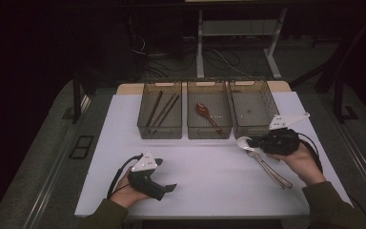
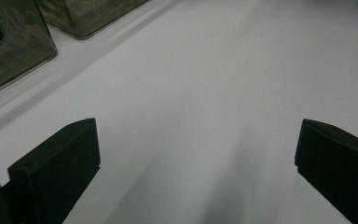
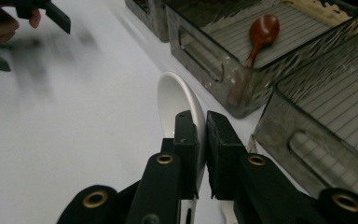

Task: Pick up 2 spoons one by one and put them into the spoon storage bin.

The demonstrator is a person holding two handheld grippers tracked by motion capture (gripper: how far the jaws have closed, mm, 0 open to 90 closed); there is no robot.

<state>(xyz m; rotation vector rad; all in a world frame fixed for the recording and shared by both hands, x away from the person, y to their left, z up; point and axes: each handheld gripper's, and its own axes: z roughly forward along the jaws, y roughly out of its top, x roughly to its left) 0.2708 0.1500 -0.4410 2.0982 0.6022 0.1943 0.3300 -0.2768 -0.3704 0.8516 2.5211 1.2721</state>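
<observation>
My right gripper [image 1: 253, 141] is shut on a white ceramic spoon [image 1: 243, 142], just in front of the right-hand bin [image 1: 266, 129]. In the right gripper view the jaws [image 3: 204, 126] pinch the white spoon [image 3: 177, 100] by its handle, bowl pointing away. A red-brown wooden spoon [image 1: 205, 112] lies in the middle bin [image 1: 190, 130]. Dark chopsticks [image 1: 162, 112] lie in the left bin [image 1: 144, 129]. Several metal utensils [image 1: 272, 171] lie on the white table under my right hand. My left gripper [image 1: 166, 174] rests open at the near left, nothing between its jaws [image 2: 196, 158].
The three smoky plastic bins stand side by side at the back of the white tabletop [image 1: 209, 176]. The right bin [image 3: 307, 140] looks bare inside. The middle bin's wall [image 3: 205, 60] is close ahead of the held spoon. Dark floor and table legs lie beyond.
</observation>
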